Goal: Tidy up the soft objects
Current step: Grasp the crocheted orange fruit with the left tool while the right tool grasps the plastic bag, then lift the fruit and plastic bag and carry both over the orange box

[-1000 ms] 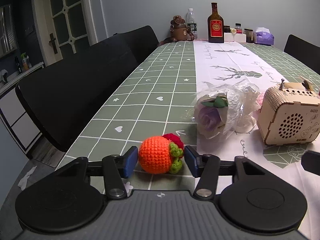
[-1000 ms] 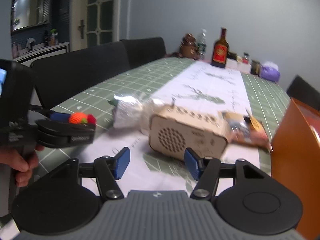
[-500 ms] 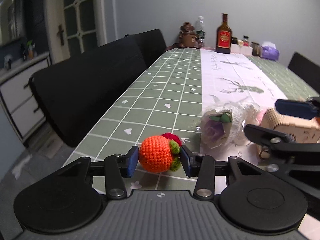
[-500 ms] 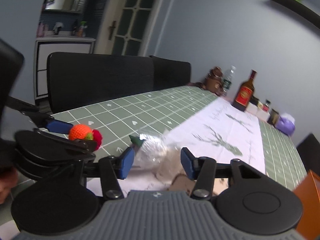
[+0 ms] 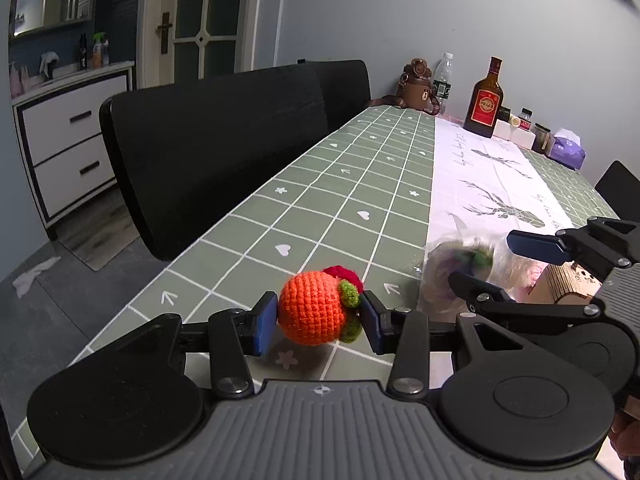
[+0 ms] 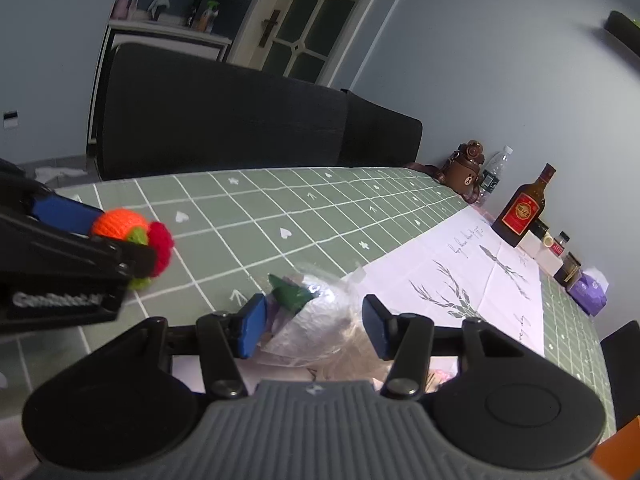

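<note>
My left gripper [image 5: 319, 321] is shut on an orange crocheted fruit [image 5: 312, 307] with green leaves and a red part, held just above the green checked tablecloth [image 5: 352, 184]. The fruit also shows in the right wrist view [image 6: 120, 222], clamped in the left gripper at the far left. My right gripper [image 6: 314, 326] is open, its jaws on either side of a plastic-wrapped soft flower bundle [image 6: 320, 320] that lies on the table. In the left wrist view the right gripper [image 5: 508, 264] reaches in from the right over the blurred bundle [image 5: 464, 260].
A wooden radio box [image 5: 568, 286] sits behind the bundle. Black chairs [image 5: 208, 152] line the table's left side. At the far end stand a brown bottle [image 5: 487, 100], a water bottle [image 5: 442, 80], a bear toy [image 5: 416, 84], small jars and a purple tissue pack [image 5: 568, 151].
My left gripper has closed on the orange fruit and lifted it slightly. My right gripper has swung left from the radio box and now straddles the wrapped flower bundle.
</note>
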`<act>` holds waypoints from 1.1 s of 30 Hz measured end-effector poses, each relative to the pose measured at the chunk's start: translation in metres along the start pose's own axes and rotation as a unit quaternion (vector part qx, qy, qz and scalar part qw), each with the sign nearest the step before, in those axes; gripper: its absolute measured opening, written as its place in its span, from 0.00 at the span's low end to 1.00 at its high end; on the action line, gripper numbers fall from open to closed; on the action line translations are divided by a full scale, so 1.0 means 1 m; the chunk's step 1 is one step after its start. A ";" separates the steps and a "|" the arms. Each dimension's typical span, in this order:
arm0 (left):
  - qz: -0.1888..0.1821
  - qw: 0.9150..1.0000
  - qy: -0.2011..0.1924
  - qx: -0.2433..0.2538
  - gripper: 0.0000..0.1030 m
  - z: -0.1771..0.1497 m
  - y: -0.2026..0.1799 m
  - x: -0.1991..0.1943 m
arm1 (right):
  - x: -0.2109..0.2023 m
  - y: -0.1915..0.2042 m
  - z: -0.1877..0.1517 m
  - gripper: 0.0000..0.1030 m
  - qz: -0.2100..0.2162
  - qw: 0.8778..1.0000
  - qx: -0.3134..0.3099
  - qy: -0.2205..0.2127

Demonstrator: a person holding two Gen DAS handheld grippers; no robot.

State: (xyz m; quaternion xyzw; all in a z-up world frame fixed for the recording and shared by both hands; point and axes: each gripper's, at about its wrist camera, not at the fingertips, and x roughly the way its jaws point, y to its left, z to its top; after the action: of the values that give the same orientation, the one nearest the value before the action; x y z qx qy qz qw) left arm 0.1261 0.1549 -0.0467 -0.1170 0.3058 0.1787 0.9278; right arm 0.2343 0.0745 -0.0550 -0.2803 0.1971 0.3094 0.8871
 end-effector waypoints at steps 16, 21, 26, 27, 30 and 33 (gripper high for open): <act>-0.013 1.000 0.002 -0.003 0.49 -0.003 -0.001 -0.009 | 0.002 0.009 0.001 0.21 -0.013 1.000 -0.018 -0.001; -0.012 1.000 -0.002 -0.007 0.49 -0.003 0.000 -0.014 | -0.013 0.012 0.007 0.21 -0.018 0.999 -0.022 -0.024; -0.014 1.000 -0.013 -0.006 0.49 -0.001 -0.002 -0.026 | -0.032 0.012 0.015 0.21 -0.022 0.998 -0.025 -0.048; -0.016 1.000 -0.017 -0.005 0.49 -0.001 -0.003 -0.029 | -0.037 0.011 0.016 0.21 -0.024 0.998 -0.022 -0.053; -0.020 0.999 -0.030 0.003 0.49 0.000 -0.007 -0.040 | -0.055 0.006 0.020 0.21 -0.029 0.997 -0.011 -0.068; -0.025 0.999 -0.036 0.009 0.49 0.000 -0.012 -0.048 | -0.077 0.000 0.022 0.21 -0.040 0.996 0.002 -0.083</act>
State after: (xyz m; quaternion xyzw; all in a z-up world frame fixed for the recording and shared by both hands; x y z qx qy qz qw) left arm 0.0948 0.1319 -0.0160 -0.1098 0.2706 0.1571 0.9434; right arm 0.1815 0.0541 0.0020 -0.2597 0.1115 0.2956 0.9125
